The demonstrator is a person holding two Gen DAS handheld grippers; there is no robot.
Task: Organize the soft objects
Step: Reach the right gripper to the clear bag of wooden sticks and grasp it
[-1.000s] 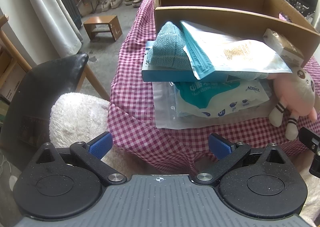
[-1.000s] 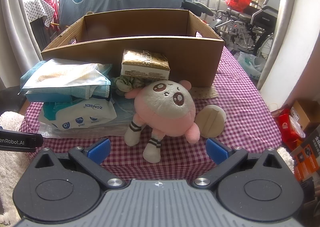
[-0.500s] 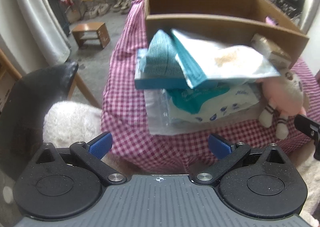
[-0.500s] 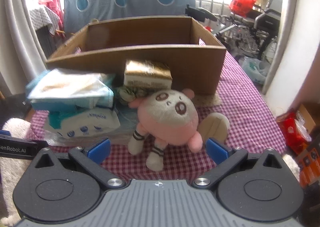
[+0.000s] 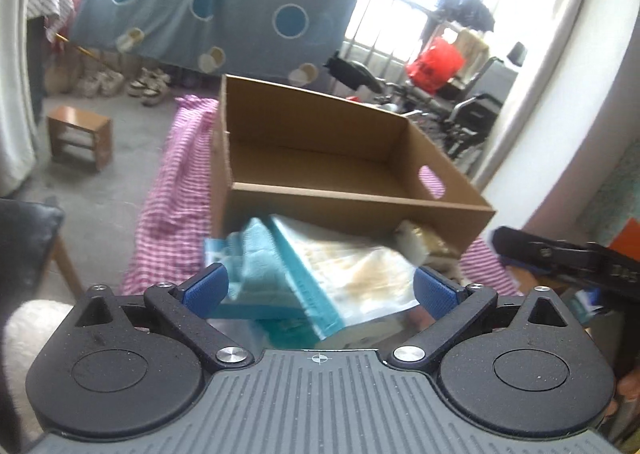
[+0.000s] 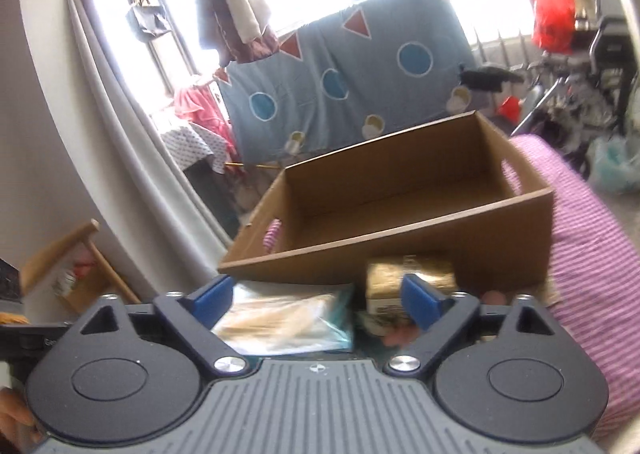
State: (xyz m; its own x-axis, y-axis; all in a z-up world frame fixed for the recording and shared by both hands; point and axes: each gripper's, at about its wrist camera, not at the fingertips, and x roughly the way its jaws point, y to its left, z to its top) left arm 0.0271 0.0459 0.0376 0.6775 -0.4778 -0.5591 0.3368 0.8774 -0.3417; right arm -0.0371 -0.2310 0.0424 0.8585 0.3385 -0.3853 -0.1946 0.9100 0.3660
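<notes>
An empty cardboard box [image 5: 320, 209] stands on the checked table. Against its near wall lies a pile of soft packs: a teal knitted cloth [image 5: 260, 262], a clear packet with a teal edge [image 5: 356, 270] and a gold-wrapped pack [image 5: 424, 244]. My left gripper [image 5: 320, 290] hovers just before the pile, jaws wide and closing, pads touching nothing. My right gripper [image 6: 316, 296] faces the clear packet [image 6: 280, 318] and the gold pack [image 6: 404, 274]; its jaws are closing with nothing pressed between them. A scrap of the pink plush [image 6: 396, 334] shows low behind its right finger. The box [image 6: 400, 254] fills the middle of the right wrist view.
The red-checked tablecloth [image 5: 172, 189] hangs over the table's left edge. A small wooden stool [image 5: 78, 137], a black chair [image 5: 24, 238] and a white fluffy cushion [image 5: 28, 330] are on the left. The right gripper [image 5: 560, 254] juts in at the right, with a wheelchair [image 5: 472, 113] beyond.
Both grippers have risen and tipped up, so the box's inside now shows and the pile sits low in view. The plush has dropped almost out of sight. The right jaws have narrowed.
</notes>
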